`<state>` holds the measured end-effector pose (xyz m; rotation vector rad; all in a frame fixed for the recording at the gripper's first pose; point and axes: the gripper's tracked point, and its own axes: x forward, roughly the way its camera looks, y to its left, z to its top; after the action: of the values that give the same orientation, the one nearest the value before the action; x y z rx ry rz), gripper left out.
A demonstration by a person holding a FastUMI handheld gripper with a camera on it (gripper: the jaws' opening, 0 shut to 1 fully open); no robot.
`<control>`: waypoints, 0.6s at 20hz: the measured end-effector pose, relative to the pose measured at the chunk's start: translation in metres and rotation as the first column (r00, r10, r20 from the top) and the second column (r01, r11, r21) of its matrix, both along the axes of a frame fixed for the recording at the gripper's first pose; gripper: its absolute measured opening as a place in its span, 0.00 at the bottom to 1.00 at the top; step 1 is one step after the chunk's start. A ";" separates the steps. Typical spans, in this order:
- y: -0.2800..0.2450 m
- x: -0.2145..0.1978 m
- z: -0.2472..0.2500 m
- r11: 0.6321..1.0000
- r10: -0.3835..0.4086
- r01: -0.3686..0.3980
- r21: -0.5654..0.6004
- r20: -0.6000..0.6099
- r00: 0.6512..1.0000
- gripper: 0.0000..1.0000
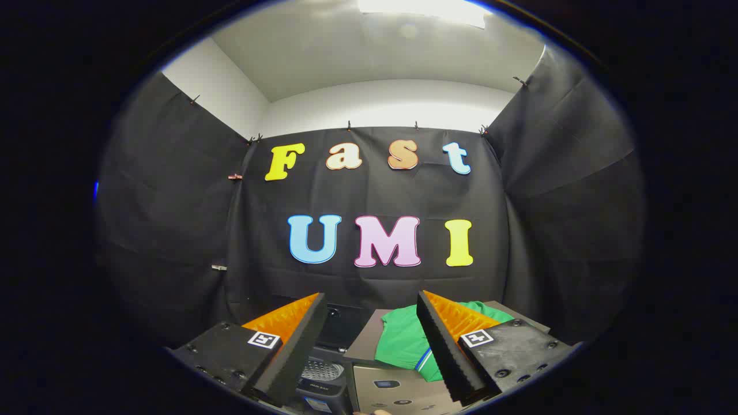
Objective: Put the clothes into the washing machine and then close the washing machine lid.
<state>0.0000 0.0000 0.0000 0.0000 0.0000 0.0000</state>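
The gripper [369,346] hangs with its two fingers spread wide and nothing between them; the left finger [288,351] and the right finger [450,351] stand well apart, each angled outward. Down in the gap between the fingers, closest in, sits the washing machine [323,380], a small dark unit whose perforated drum [322,369] shows through the open top. Just beside it, toward the right finger, is a grey flat surface [392,386] with a small dark marking on it; whether this is the machine's lid or a separate box cannot be told. A little further on, a green garment [403,340] lies crumpled on top of a flat grey panel [366,340], partly hidden behind the right finger, with a strip of blue and white trim at its lower edge. The garment is outside the drum, near the machine but not in it. Beyond all this hangs the black cloth wall [173,230] of the booth, and above it a pale ceiling [369,57] with a bright light
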 end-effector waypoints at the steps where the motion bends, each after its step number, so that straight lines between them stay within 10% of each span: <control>1: -0.002 0.000 0.000 1.000 -0.001 0.001 -0.001 0.004 1.000 0.98; 12: -0.009 0.007 -0.007 1.000 -0.011 0.010 -0.029 -0.018 1.000 0.98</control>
<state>0.0067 -0.0091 -0.0066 -0.0286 0.0184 -0.0107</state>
